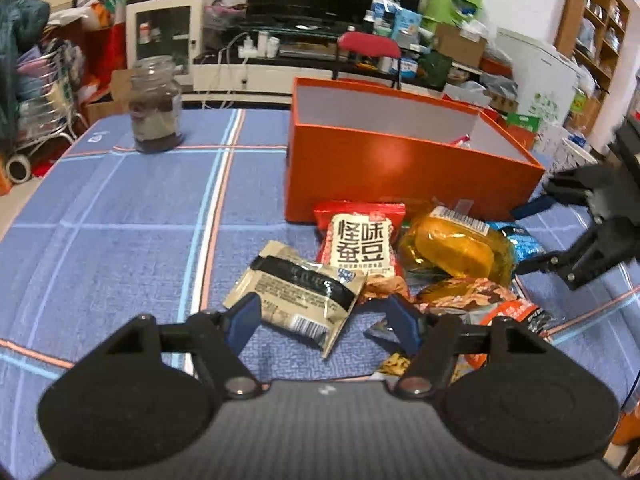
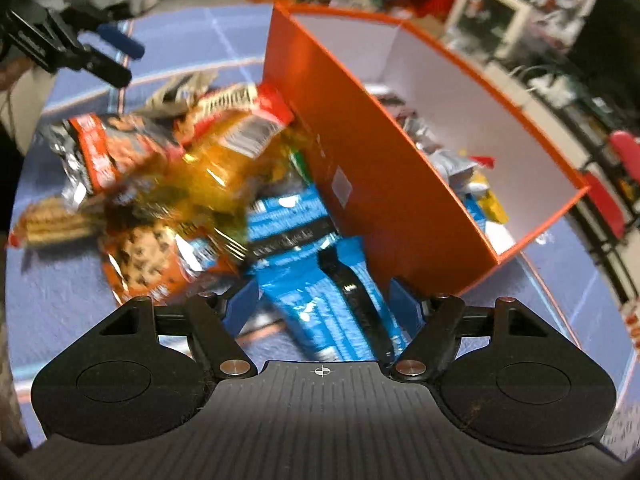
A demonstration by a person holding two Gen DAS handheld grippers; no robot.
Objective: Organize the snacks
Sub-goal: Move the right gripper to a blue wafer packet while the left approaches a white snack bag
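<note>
A pile of snack packets lies on the blue checked tablecloth in front of an open orange box [image 1: 400, 168]. My left gripper [image 1: 324, 320] is open, its blue pads on either side of a beige and black packet [image 1: 300, 296], just above the table. A red and white bean packet [image 1: 360, 244] and a yellow bun pack [image 1: 456, 248] lie behind it. My right gripper [image 2: 324, 300] is open around a blue packet [image 2: 320, 280] beside the box wall [image 2: 384, 176]. It also shows in the left wrist view [image 1: 532, 236]. Several packets [image 2: 460, 168] lie inside the box.
A glass jar [image 1: 156, 106] with dark contents stands at the table's far left. A cookie packet [image 2: 140, 256] and an orange and grey packet [image 2: 100, 152] lie left of the blue one. A red chair [image 1: 368, 50] and cluttered shelves stand beyond the table.
</note>
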